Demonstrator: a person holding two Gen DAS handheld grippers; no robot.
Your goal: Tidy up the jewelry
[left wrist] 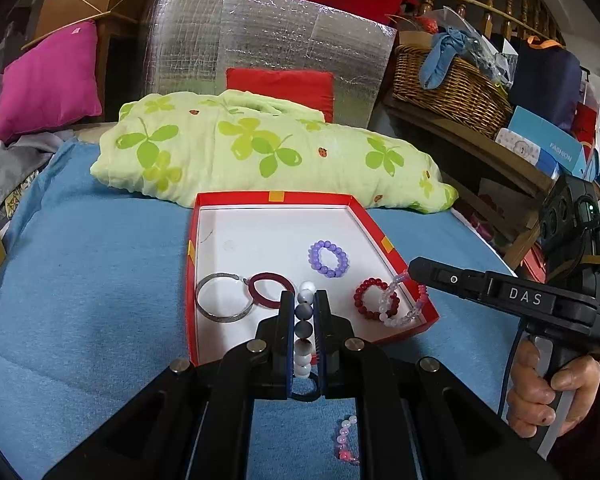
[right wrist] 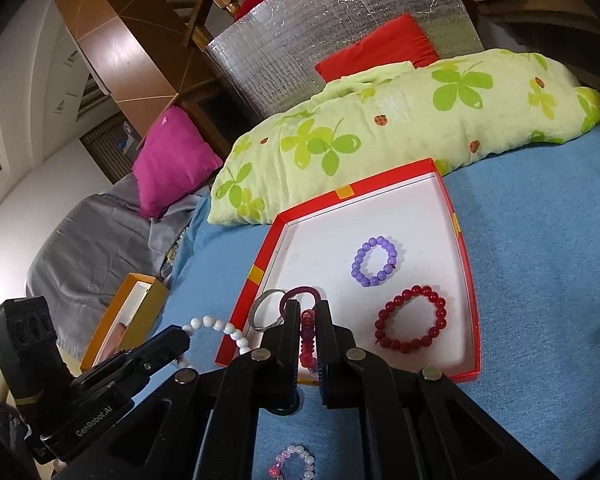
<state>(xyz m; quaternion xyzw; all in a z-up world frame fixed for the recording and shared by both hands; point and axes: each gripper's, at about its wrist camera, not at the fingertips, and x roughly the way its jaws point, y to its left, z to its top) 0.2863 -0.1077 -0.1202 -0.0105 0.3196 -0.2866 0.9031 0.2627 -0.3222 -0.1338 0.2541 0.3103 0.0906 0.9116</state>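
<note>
- The left gripper is pinched on a white-and-grey bead bracelet, held at the near rim of the red tray; the beads run in a line between the two fingers.
- The right gripper is pressed onto a pink bead bracelet. In the left wrist view its tip sits at the tray's right edge, with a pale pink strand draped over the rim there; I judge this to be the same bracelet, caught mid-delivery.
- Nearest of all, one more pink-and-white bracelet lies on the blue bedcover, outside the tray, below both grippers. It looks untouched and is left to do.
- Inside the tray, close to the near edge, a silver bangle and a maroon ring bangle lie touching each other.
- To their right lies a dark red bead bracelet, flat on the white floor.
- Farther in, a purple bead bracelet lies alone, apart from the rest.
- My judgement: four pieces are already placed, two are held and about to be set down, and one waits on the cover, so the task is well past halfway.
- Beyond the tray lies a green clover-print bundle.
</note>
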